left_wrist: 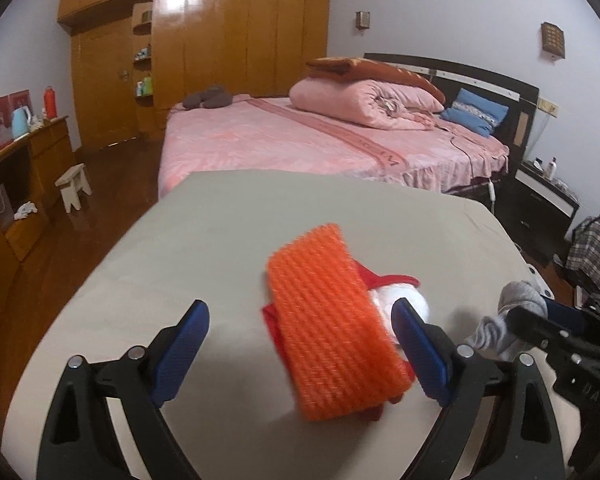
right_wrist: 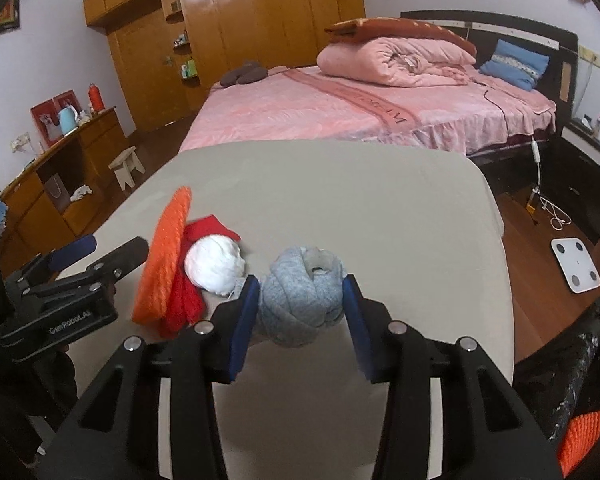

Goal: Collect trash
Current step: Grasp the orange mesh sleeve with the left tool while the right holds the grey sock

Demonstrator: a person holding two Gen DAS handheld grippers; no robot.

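The right gripper (right_wrist: 300, 312) pinches a rolled grey sock ball (right_wrist: 302, 296) between its blue pads (right_wrist: 244, 320), one pad pressed against each side of the bundle, above the near middle of a beige table (right_wrist: 360, 208). Whether the ball rests on the tabletop or hangs just clear of it cannot be told.

To its left lies a small heap — an orange foam net sleeve (right_wrist: 162, 260) on top, a red cloth (right_wrist: 188, 300) under it, and a white crumpled ball (right_wrist: 214, 266) touching the red cloth on the right side. The white ball sits just beside the grey sock ball.

The left gripper (left_wrist: 300, 344) has its jaws spread wide, blue pads on either side of the orange net sleeve (left_wrist: 332, 340) without pressing it; the right pad is close to the white ball (left_wrist: 404, 304).

Beyond the table stands a bed with a pink cover (right_wrist: 340, 116), a folded pink quilt (right_wrist: 392, 60) and a blue pillow (right_wrist: 516, 62). At the lower right of the right wrist view a black bag (right_wrist: 580, 360) holds something orange.
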